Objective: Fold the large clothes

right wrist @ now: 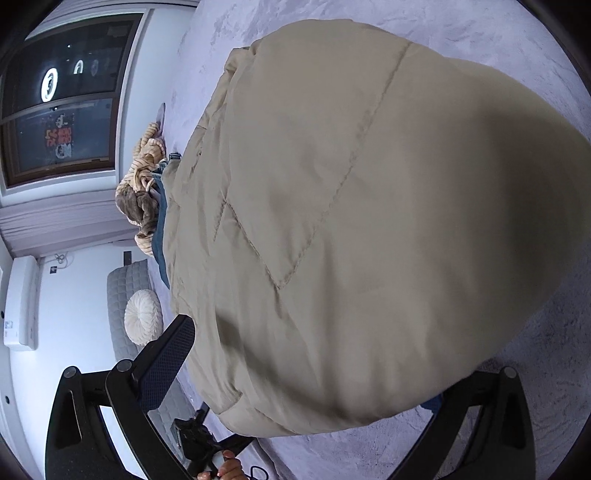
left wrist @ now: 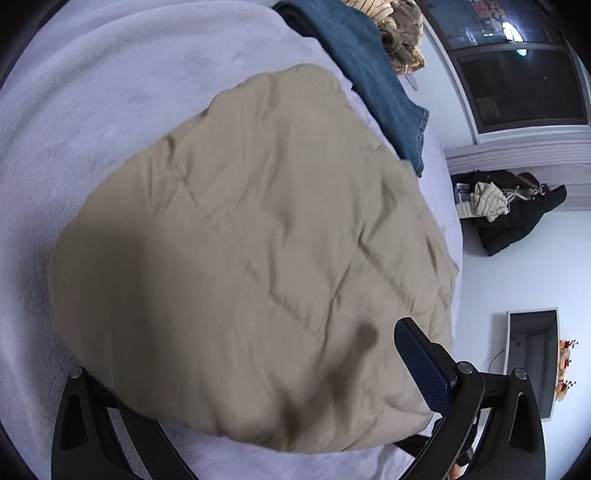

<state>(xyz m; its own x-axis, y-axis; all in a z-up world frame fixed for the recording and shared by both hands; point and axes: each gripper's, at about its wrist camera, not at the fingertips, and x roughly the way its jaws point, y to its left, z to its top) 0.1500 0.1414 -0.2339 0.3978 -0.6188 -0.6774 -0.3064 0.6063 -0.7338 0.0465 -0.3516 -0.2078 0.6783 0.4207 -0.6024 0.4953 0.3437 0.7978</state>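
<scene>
You can see only one finger of each gripper. In the left wrist view, the puffy tan jacket (left wrist: 251,258) covers one finger of your left gripper (left wrist: 258,417). The blue padded finger (left wrist: 424,365) that shows rests against the jacket's edge. The jacket bulges between the two arms of the tool, so the fingers look spread wide, with the jacket between them. You cannot tell if they squeeze it.

It is the same in the right wrist view. The tan jacket (right wrist: 351,221) hides one finger of your right gripper (right wrist: 314,376). The finger (right wrist: 166,365) that shows sits just beside the jacket. These fingers look wide apart too, with the jacket's fat edge between them. Whether they pinch it is hard to make out.

Both grippers point down at the jacket and meet it at its near edge. A bit of a hand (right wrist: 229,470) peeks in at the bottom of the right view, cut off by the frame.

The jacket lies on a soft pale purple blanket (left wrist: 110,92). Beyond the jacket lie blue jeans (left wrist: 369,74), touching its far edge. Past the jeans sits a striped fuzzy thing (left wrist: 399,33), bunched up and cut off at the top. Off to the jacket's side, on the floor, is a dark pile of clothes (left wrist: 506,218).
</scene>
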